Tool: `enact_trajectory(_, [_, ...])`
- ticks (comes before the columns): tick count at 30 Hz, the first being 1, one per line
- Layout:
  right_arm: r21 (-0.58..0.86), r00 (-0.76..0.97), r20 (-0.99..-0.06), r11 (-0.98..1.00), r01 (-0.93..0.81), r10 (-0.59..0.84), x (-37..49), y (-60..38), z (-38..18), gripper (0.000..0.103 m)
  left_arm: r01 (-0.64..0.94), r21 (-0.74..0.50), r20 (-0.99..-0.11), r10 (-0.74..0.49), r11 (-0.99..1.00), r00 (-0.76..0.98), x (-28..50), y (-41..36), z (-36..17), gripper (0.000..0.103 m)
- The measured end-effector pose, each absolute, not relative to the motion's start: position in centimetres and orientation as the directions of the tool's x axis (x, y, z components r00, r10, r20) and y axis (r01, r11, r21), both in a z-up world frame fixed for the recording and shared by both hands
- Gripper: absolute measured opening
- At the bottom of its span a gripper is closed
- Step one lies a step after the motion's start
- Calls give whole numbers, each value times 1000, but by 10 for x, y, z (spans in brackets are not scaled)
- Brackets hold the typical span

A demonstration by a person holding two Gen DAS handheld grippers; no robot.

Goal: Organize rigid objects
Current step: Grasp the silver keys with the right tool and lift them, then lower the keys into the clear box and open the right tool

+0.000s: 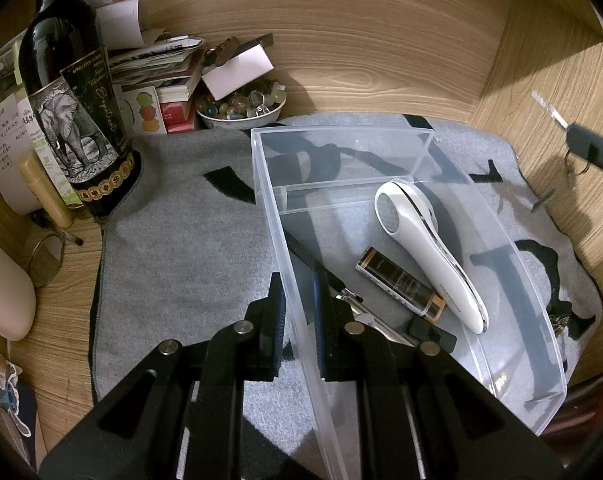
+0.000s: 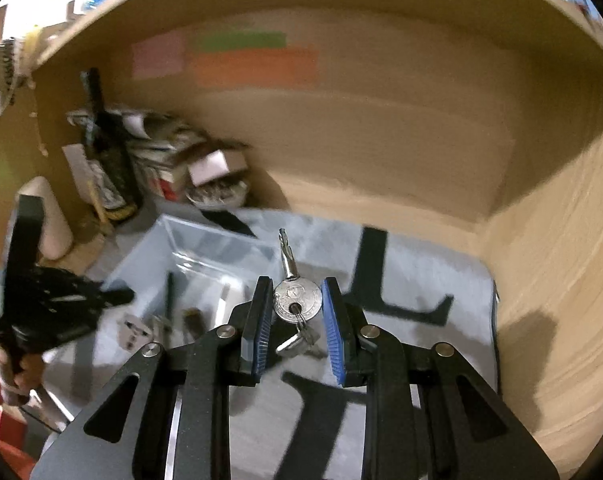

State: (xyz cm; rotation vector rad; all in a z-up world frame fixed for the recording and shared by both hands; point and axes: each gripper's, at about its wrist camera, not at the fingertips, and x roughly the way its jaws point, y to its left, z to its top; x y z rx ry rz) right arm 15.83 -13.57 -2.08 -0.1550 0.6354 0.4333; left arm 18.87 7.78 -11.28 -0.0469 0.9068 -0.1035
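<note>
Our left tongs [image 1: 297,320] clamp the clear bin's [image 1: 501,236] wall, steadying it, while our right tongs [image 2: 294,312] pinch a key [image 2: 297,300] aloft, likely bound for it.

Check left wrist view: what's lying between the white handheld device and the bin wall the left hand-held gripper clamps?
A small dark bottle with gold ends lies there, beside the white handheld device, inside the clear plastic bin.
</note>
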Motion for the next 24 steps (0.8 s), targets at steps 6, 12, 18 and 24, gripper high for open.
enact_trajectory(6, [-11, 702, -580, 858, -514, 413, 146, -109, -11, 23, 70, -85, -784, -110, 994, 611, 189, 78, -113, 11])
enact_trajectory(12, [-18, 652, -608, 814, -581, 453, 141, -81, -20, 23, 71, -84, -783, -110, 994, 612, 189, 78, -113, 11])
enact_trajectory(18, [-23, 591, -668, 781, -624, 452, 145, -59, -44, 23, 71, -85, -783, -111, 994, 612, 188, 79, -113, 11])
enact_trajectory(24, [-13, 523, -736, 764, -645, 429, 157, -43, -70, 23, 71, -85, -783, -111, 994, 612, 189, 79, -113, 11])
